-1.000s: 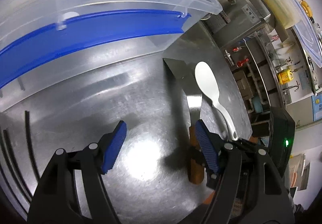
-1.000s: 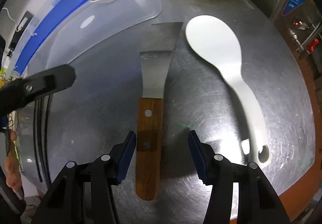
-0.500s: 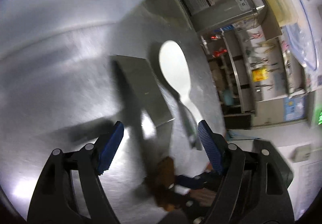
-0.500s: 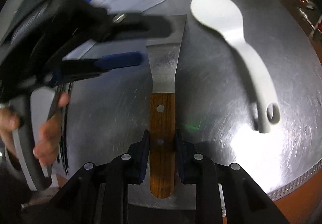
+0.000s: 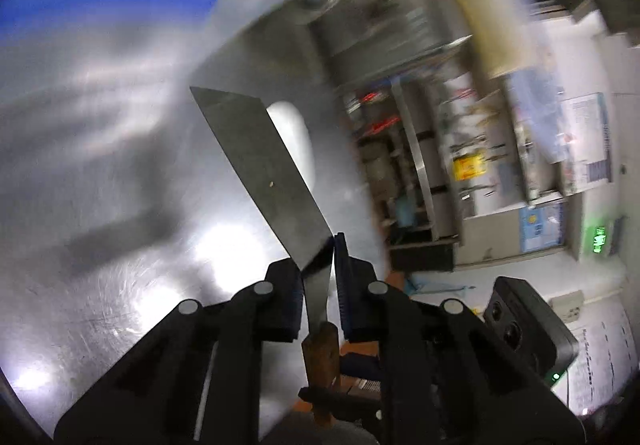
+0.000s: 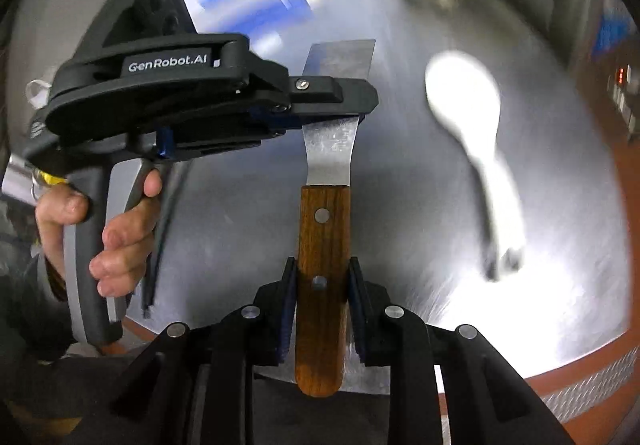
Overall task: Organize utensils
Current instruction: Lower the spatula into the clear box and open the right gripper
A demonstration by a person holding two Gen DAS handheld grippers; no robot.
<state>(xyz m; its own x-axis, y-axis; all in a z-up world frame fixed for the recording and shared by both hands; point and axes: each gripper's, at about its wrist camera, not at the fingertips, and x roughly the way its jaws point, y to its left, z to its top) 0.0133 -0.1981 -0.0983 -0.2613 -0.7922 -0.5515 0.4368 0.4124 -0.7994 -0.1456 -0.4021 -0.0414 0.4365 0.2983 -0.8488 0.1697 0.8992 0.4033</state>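
Each view looks forward along its own gripper, close above the steel table. The right camera faces straight down the scraper, handle nearest the lens, with the left gripper crossing in from the left. The left camera looks along the blade toward blurred shelves. Both views share the scraper and the spoon (smeared in each).

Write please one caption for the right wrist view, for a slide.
Both tools grip one spatula: right tool on its wooden handle, left tool on the blade; white spoon lies beside.
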